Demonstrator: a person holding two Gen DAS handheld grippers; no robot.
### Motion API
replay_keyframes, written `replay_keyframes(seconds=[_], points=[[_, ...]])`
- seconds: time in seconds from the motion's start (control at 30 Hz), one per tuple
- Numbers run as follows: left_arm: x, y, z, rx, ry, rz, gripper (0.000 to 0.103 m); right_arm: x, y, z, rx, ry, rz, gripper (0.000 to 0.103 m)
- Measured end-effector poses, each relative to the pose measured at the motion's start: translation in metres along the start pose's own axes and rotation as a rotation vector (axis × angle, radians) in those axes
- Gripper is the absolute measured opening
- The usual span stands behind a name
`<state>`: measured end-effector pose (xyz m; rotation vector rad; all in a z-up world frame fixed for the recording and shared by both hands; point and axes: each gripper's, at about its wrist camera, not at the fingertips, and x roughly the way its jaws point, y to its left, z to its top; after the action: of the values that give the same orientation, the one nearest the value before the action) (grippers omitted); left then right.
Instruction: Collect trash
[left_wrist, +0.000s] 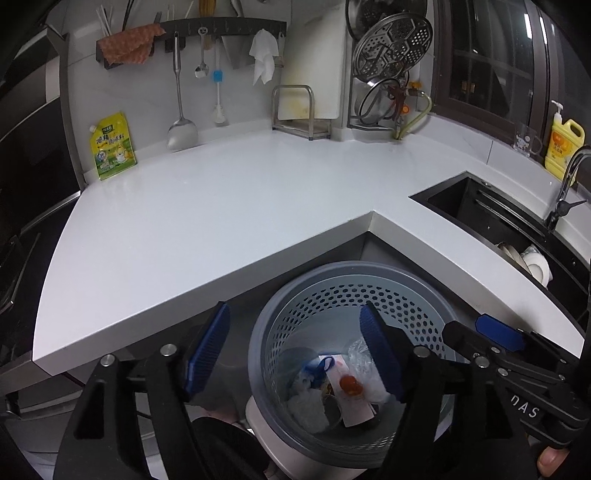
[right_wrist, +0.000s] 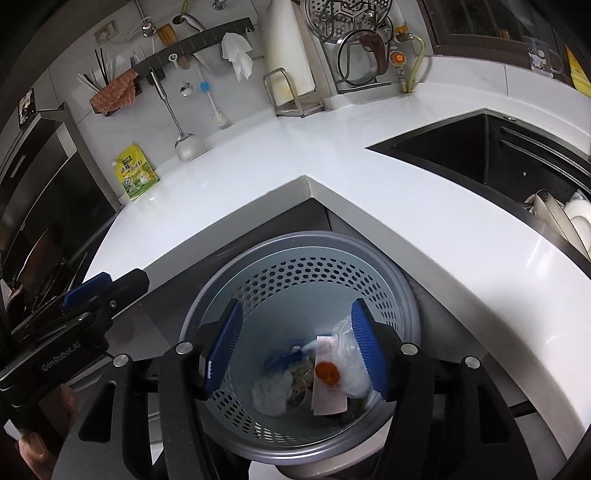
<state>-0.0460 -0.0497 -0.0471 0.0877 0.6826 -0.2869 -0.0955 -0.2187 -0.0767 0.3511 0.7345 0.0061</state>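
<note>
Trash (right_wrist: 325, 376) is all sitting at the bottom of the grey perforated bin (right_wrist: 369, 254), which is tucked on the floor in the inner corner of the white countertop (right_wrist: 424, 206). In there I can make out a paper slip with an orange-red blob on it, some crinkly clear plastic, a wadded white tissue and something blue, though it's too jumbled to say what the blue bit is.

Both tongs hang above the bin mouth. The left gripper (left_wrist: 295, 354) is spread wide with nothing between its ribbed blue pads, and the right gripper (right_wrist: 295, 350) is the same, wide apart and empty.

What could go wrong from here, I reckon: the bin is light plastic with honeycomb holes, so a knock on the rim from either tool might tip or skid it. The two tools are also close together, so they could clash.

The counter is glossy and smooth; only a yellow-green pouch (left_wrist: 112, 146) leans at the wall, and that looks like a product, not rubbish.
</note>
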Motion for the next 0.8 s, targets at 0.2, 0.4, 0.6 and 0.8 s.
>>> replay_keyframes(seconds=[0.2,0.4,0.6,0.8], points=[[-0.003,0.002,-0.001,-0.006,0.006,0.005,0.078,-0.001,0.001,-0.001,-0.007,-0.001,-0.013,0.06],[-0.005,0.008,-0.002,-0.025,0.008,0.006,0.086,-0.001,0.005,-0.001,-0.025,-0.011,-0.033,0.062],[-0.01,0.013,-0.001,-0.04,-0.004,0.012,0.094,-0.005,0.009,-0.001,-0.042,-0.028,-0.041,0.068],[-0.01,0.017,0.0,-0.055,-0.001,0.007,0.096,-0.005,0.011,0.0,-0.041,-0.026,-0.039,0.069]])
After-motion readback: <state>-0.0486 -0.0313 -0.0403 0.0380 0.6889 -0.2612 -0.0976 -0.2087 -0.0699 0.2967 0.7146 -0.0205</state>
